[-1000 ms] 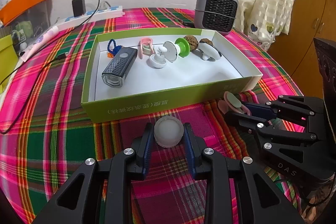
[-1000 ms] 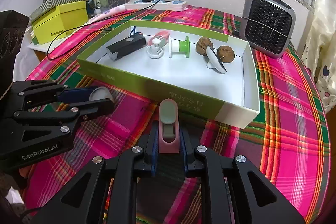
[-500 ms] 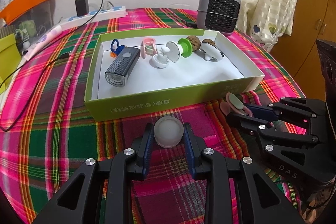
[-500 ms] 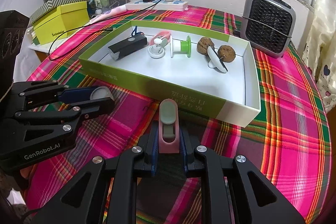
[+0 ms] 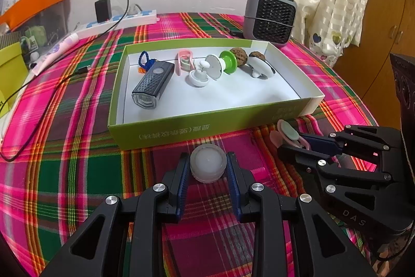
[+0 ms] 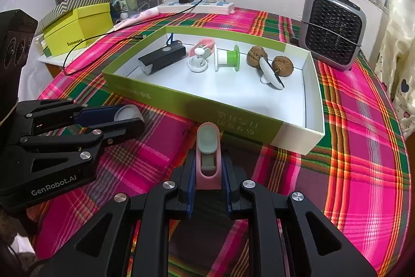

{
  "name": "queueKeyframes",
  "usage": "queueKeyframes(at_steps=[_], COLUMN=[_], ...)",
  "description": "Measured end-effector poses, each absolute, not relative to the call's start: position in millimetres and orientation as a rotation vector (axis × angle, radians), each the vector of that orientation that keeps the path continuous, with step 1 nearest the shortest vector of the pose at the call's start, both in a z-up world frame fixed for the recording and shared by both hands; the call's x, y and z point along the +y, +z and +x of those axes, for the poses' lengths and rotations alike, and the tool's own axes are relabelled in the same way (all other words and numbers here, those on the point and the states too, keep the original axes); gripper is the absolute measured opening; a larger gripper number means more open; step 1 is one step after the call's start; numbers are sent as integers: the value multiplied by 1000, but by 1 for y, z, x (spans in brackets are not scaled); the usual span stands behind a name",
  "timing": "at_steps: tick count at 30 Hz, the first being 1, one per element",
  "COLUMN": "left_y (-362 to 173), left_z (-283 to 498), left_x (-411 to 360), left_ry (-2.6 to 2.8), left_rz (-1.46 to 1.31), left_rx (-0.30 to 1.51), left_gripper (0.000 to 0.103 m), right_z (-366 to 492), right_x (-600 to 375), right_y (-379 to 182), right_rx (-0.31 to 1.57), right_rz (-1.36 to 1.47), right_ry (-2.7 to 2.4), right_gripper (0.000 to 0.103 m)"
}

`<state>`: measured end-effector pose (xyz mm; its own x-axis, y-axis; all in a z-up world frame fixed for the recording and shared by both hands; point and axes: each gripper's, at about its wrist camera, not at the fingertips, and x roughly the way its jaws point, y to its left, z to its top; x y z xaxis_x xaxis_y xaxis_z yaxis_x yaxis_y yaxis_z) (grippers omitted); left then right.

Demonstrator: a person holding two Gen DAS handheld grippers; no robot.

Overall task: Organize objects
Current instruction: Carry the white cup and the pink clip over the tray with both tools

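With several items already lying in the green box point(image 5: 166, 131), the left tool point(image 5: 208, 164) gripped a translucent round cap point(image 5: 208, 166) and the right tool point(image 6: 208, 169) a pink clip point(image 6: 208, 157), both near the box's front wall, not yet placed.

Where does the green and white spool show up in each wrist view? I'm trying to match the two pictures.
Left wrist view: the green and white spool lies in the green box, back row, right of centre, beside a walnut.
Right wrist view: the spool sits in the box's back row, near the picture's middle, left of the walnuts.
Shared landmark: the grey fan heater behind the box.
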<state>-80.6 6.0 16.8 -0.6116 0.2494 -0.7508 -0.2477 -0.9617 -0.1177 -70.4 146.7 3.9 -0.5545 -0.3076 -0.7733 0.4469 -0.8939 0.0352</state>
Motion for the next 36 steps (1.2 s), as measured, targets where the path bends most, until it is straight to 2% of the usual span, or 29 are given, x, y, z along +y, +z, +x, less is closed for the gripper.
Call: queueKeyframes(at_steps=[15, 36], left_y=[25, 48], left_z=[-72, -74], left_x=[8, 7], left_ry=[2626, 2611], left_rz=[-1170, -1120], left_rx=[30, -18], left_gripper=[26, 26], right_z=[-62, -61], right_x=[144, 151], right_y=[8, 30], right_rx=[215, 178], right_rz=[1150, 1090], right_ry=[-2427, -2459], right_gripper=[18, 18])
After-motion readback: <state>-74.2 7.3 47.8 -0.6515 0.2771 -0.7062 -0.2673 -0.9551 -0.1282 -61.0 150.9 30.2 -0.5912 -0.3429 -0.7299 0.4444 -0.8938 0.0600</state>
